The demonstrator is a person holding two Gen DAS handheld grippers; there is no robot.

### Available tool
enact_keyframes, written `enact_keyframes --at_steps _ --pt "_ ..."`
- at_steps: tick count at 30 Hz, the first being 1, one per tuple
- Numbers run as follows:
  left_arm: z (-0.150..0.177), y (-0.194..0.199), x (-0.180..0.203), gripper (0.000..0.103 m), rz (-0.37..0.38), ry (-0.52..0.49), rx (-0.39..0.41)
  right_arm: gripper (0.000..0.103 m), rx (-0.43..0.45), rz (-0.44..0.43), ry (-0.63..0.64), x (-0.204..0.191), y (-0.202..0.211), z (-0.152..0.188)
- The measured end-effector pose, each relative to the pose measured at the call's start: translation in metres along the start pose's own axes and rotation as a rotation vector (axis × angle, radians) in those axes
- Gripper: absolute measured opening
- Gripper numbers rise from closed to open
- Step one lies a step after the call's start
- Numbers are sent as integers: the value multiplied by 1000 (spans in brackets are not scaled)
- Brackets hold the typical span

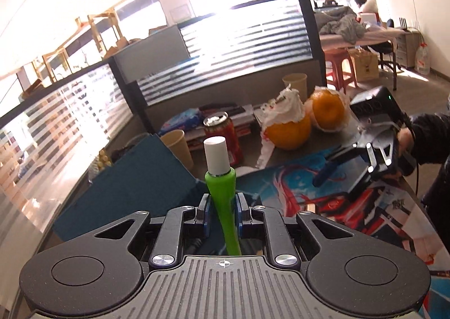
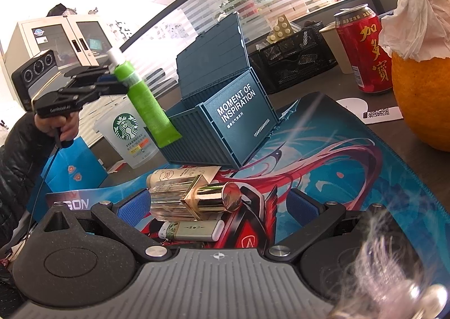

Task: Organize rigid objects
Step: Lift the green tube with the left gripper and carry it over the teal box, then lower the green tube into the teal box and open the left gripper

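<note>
Holding a green tube [image 1: 222, 200] in the left gripper [image 1: 222, 210], fingers pinched narrow on the tube's body, white cap pointing away. From the right wrist view, same tube [image 2: 146, 99] held in the air with its flat crimped end hanging just above the near left rim of the open blue box [image 2: 225, 122]; touching the rim or not, cannot tell.

Probably the step in hand: dropping the tube into the box. To do it well: carry the tube farther over the opening, clear of the rim and the raised lid; tilt so the crimped end goes in first; lower before letting go, not from height; spread the fingers only once the tube rests inside. Risk: crimped end catching on the rim and tipping the tube out onto the mat [image 2: 351, 172].

Right gripper [image 2: 216, 206] low over the mat, fingers spread wide, gripping nothing. Between them, lying on the mat: a glass bottle [image 2: 180, 200] with a gold cap, nearer the left finger [image 2: 133, 206], well apart from the right finger [image 2: 303, 209]. Nearer the camera, a small lighter [image 2: 191, 230]. Likely next things for the box.

Red can [image 2: 365, 51], orange [image 2: 422, 99] and clear cup [image 2: 132, 133] standing around, apart from both grippers.
</note>
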State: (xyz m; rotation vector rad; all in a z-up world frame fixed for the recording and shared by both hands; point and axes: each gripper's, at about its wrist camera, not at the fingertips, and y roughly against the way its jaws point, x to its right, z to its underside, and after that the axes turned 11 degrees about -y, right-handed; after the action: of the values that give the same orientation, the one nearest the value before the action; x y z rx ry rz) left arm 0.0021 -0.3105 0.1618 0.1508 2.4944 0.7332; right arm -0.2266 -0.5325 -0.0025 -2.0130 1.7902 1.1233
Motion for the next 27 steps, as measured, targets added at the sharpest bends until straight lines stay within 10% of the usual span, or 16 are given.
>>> enact_keyframes --at_steps 17,27 --pt "-17 -25 -41 15 -27 59 113 103 0 -3 0 0 -1 0" --pt "6 -45 -33 15 -21 60 -3 103 2 -7 1 1 -2 0"
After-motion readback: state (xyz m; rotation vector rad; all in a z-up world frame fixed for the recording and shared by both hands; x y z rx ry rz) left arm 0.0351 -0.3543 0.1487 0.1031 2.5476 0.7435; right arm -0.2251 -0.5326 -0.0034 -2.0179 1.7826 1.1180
